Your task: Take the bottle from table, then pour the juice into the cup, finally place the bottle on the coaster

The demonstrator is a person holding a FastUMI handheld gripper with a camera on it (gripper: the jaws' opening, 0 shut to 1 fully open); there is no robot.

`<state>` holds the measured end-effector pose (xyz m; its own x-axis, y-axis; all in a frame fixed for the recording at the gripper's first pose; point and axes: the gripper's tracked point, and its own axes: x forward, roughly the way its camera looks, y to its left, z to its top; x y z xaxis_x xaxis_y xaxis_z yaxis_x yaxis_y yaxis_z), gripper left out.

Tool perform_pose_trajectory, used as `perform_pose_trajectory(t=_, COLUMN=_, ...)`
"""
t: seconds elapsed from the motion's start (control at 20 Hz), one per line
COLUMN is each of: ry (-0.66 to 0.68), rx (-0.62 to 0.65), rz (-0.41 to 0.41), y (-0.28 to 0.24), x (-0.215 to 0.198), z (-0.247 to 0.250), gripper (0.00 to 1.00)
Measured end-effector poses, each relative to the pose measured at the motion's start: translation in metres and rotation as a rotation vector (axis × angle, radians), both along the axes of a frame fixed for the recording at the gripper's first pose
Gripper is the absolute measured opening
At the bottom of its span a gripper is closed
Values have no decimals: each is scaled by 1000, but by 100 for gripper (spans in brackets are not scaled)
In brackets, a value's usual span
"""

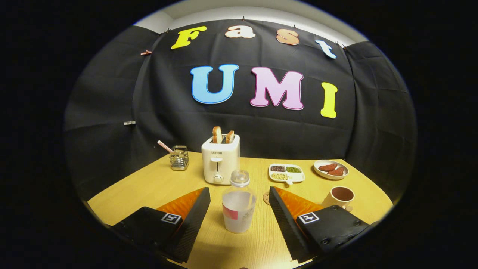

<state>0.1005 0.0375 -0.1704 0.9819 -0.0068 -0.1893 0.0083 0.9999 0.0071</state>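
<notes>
Gripper view looks low and level across a yellow wooden table [149, 186], with the gripper [239, 213] spread wide and the juice bottle [239, 203] standing upright between its two fingers, touched by neither. A gap shows on each side of the bottle, so the grasp is not yet made; the fingers seem lined up to close on the lower body, below the clear cap. The bottle stands toward the table's near edge, roughly mid-width. Just behind the right finger, a round coaster [266, 198] peeks out, partly hidden, and further right near the table's right edge sits a cream cup [340, 197], its mouth open upward for the pour. Cup and coaster lie close together, likely so pouring and setting down need little travel. Toward the far edge stand a white toaster [220, 158] holding two bread slices, a divided snack tray [286, 173], a small plate [331, 169] and a wire holder [179, 158]. The tool is held level, pointing straight ahead
</notes>
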Motion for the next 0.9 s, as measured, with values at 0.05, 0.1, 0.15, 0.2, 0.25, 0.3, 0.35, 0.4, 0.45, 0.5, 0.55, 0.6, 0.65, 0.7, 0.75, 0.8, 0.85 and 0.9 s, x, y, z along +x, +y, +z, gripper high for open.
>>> perform_pose_trajectory(t=0.05, ry=6, rx=-7, rz=-5, y=0, x=3, z=-7, gripper=97)
perform_pose_trajectory(t=0.1, ry=14, rx=-8, rz=-6, y=1, x=6, z=-14, gripper=97)
perform_pose_trajectory(t=0.15, ry=25, rx=-3, rz=-7, y=3, x=12, z=-23, gripper=97)
perform_pose_trajectory(t=0.2, ry=23, rx=-5, rz=-15, y=3, x=14, z=-26, gripper=97)
perform_pose_trajectory(t=0.25, ry=17, rx=-11, rz=-21, y=4, x=18, z=-28, gripper=97)
perform_pose_trajectory(t=0.3, ry=10, rx=-17, rz=-20, y=7, x=22, z=-31, gripper=97)
perform_pose_trajectory(t=0.35, ry=11, rx=-24, rz=-18, y=10, x=27, z=-35, gripper=97)
perform_pose_trajectory(t=0.4, ry=11, rx=-37, rz=-24, y=11, x=31, z=-40, gripper=97)
perform_pose_trajectory(t=0.45, ry=11, rx=-47, rz=-27, y=10, x=36, z=-43, gripper=97)
perform_pose_trajectory(t=0.5, ry=11, rx=-57, rz=-33, y=9, x=40, z=-47, gripper=97)
perform_pose_trajectory(t=0.55, ry=15, rx=-68, rz=-44, y=6, x=43, z=-50, gripper=97)
perform_pose_trajectory(t=0.6, ry=20, rx=-75, rz=-55, y=3, x=46, z=-53, gripper=97)
perform_pose_trajectory(t=0.65, ry=26, rx=-78, rz=-65, y=0, x=49, z=-56, gripper=97)
perform_pose_trajectory(t=0.7, ry=30, rx=-81, rz=-74, y=-3, x=52, z=-59, gripper=97)
perform_pose_trajectory(t=0.75, ry=34, rx=-82, rz=-79, y=-4, x=54, z=-62, gripper=97)
perform_pose_trajectory(t=0.8, ry=38, rx=-82, rz=-76, y=-4, x=58, z=-66, gripper=97)
perform_pose_trajectory(t=0.85, ry=43, rx=-87, rz=-75, y=-4, x=61, z=-69, gripper=97)
perform_pose_trajectory(t=0.9, ry=46, rx=-95, rz=-75, y=-4, x=62, z=-72, gripper=97)
